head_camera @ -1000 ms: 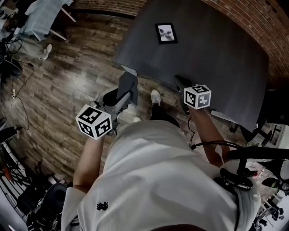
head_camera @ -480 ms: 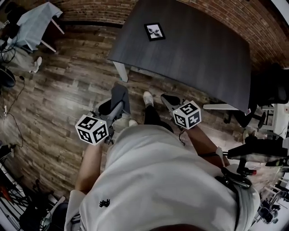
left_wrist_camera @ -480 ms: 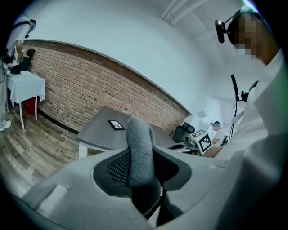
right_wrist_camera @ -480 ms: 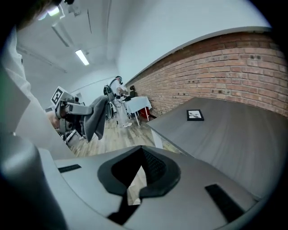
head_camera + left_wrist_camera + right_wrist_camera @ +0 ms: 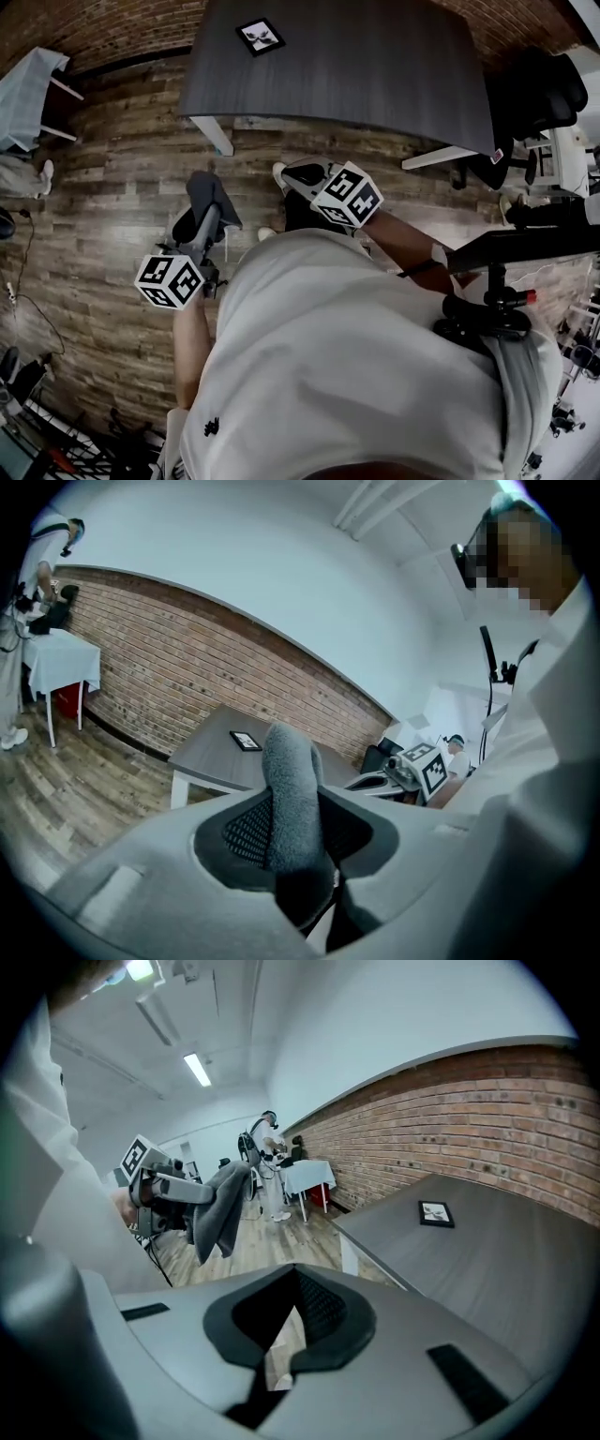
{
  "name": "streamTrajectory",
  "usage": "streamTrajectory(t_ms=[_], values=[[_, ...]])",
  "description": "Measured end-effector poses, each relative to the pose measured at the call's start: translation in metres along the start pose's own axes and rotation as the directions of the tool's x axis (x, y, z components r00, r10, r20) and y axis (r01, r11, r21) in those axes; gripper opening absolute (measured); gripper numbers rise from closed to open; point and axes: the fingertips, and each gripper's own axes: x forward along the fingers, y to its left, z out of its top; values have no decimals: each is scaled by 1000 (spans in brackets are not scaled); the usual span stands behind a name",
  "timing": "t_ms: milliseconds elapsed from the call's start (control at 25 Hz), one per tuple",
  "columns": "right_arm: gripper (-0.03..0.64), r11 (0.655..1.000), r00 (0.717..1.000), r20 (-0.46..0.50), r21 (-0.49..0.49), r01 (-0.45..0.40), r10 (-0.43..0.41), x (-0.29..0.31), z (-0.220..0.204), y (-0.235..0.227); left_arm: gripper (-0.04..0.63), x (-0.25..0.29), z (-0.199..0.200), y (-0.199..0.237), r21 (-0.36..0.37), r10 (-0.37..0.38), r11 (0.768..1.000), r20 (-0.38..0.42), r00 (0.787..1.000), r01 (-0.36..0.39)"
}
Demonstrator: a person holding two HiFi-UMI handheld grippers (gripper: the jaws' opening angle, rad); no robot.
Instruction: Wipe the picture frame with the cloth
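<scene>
A small black picture frame [image 5: 261, 36] lies flat near the far left corner of the dark table [image 5: 375, 84], well ahead of both grippers. It also shows in the left gripper view [image 5: 246, 741] and the right gripper view [image 5: 436, 1213]. My left gripper [image 5: 206, 220] is shut on a grey cloth [image 5: 211, 192], which stands up between the jaws [image 5: 291, 789] and hangs over the floor [image 5: 220, 1208]. My right gripper [image 5: 302, 174] is shut with nothing in it [image 5: 292, 1326], short of the table's near edge.
A black office chair [image 5: 534, 84] and a white desk stand right of the table. A small cloth-covered table [image 5: 33, 84] is at the far left, with a person [image 5: 28, 621] beside it. Brick wall behind; wooden floor [image 5: 112, 187] in between.
In the head view the table and frame have slid up and to the left. My right gripper has swung left and rolled. The left gripper has shifted with the cloth still in it.
</scene>
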Motion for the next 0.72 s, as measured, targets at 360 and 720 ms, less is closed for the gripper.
streamTrajectory(t_ms=[360, 720], values=[[8, 999, 999, 6, -38, -32, 33, 8, 11, 9, 129, -13, -8, 6, -21, 32, 999, 9, 999, -32], [8, 998, 999, 1, -39, -39, 39, 7, 9, 13, 129, -7, -7, -2, -3, 13, 1000, -7, 1000, -13]])
